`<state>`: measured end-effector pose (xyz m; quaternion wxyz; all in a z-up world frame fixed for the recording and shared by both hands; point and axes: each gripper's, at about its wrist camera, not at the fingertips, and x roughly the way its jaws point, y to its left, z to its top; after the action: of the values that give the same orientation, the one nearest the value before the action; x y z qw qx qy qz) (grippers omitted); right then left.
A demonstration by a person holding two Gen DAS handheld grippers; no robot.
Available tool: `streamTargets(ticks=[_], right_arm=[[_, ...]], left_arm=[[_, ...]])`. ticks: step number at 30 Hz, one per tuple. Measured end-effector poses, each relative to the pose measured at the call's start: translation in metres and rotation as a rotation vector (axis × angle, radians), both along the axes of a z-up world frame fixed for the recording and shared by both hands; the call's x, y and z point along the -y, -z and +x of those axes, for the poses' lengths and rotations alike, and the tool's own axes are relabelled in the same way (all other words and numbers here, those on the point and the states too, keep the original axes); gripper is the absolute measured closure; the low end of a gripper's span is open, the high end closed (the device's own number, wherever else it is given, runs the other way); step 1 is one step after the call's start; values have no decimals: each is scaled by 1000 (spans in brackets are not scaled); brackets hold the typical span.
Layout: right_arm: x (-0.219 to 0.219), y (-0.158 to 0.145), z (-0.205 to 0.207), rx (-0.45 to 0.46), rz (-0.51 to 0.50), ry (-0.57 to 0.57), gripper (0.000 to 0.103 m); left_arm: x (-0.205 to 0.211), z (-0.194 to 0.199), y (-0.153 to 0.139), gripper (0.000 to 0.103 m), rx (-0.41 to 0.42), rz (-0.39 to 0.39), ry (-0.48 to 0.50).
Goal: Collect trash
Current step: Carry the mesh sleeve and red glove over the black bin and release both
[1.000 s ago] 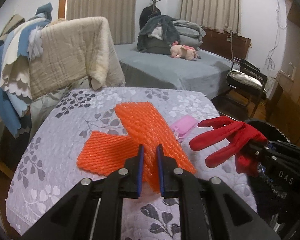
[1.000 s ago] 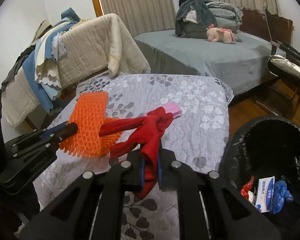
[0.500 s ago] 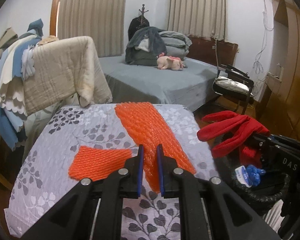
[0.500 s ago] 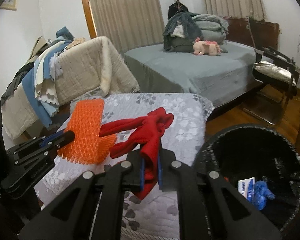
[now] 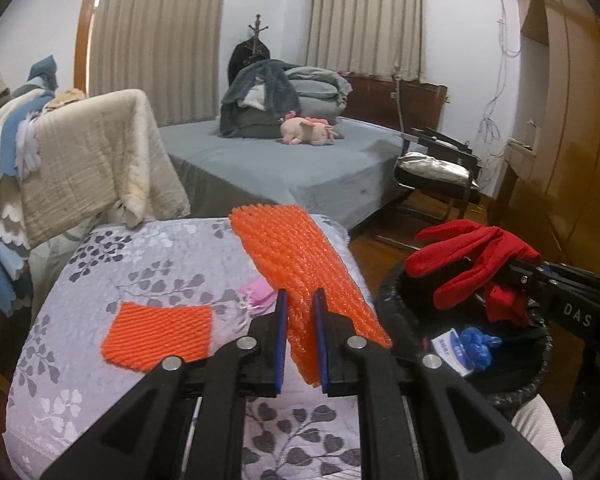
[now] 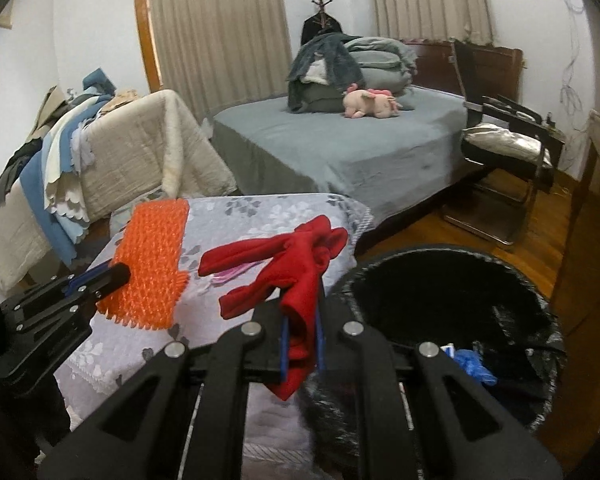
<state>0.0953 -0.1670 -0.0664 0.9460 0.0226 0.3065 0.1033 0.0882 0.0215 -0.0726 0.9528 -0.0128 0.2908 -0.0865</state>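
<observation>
My left gripper point(image 5: 301, 300) is shut on an orange foam net sleeve point(image 5: 300, 256), lifted above the grey floral cover point(image 5: 140, 264). A second orange net piece point(image 5: 158, 334) lies flat on that cover, with a small pink item point(image 5: 256, 294) beside it. My right gripper point(image 6: 300, 316) is shut on a red glove point(image 6: 296, 256) whose fingers dangle over the bin's near edge. The black lined trash bin point(image 6: 452, 304) stands right of the cover, holding a white box point(image 5: 450, 350) and a blue wad point(image 5: 478, 344). The red glove point(image 5: 472, 256) and right gripper point(image 5: 518, 266) also show in the left wrist view.
A grey bed point(image 6: 340, 148) with folded bedding and a pink plush toy point(image 6: 370, 106) fills the back. Blankets drape over a rack point(image 5: 88, 160) at left. A black chair point(image 6: 508, 148) stands on the wooden floor at right, with wooden cabinets point(image 5: 572, 140) beyond.
Both grippers have risen and shifted right with their loads. The net sleeve hangs clear of the cover, and the glove has moved from over the cover to the bin's rim.
</observation>
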Motion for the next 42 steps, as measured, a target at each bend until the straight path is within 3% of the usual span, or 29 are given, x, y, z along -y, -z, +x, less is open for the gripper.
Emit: streamTargets(ticks=[10, 23, 42], right_arm=[[53, -4, -11, 23, -11, 124, 93], [121, 13, -25, -6, -43, 293, 93], [167, 53, -11, -99, -72, 371, 88]], left_arm=[[46, 0, -7, 90, 13, -3, 124], [114, 12, 4, 90, -11, -6, 293], [185, 46, 35, 88, -76, -1, 433]])
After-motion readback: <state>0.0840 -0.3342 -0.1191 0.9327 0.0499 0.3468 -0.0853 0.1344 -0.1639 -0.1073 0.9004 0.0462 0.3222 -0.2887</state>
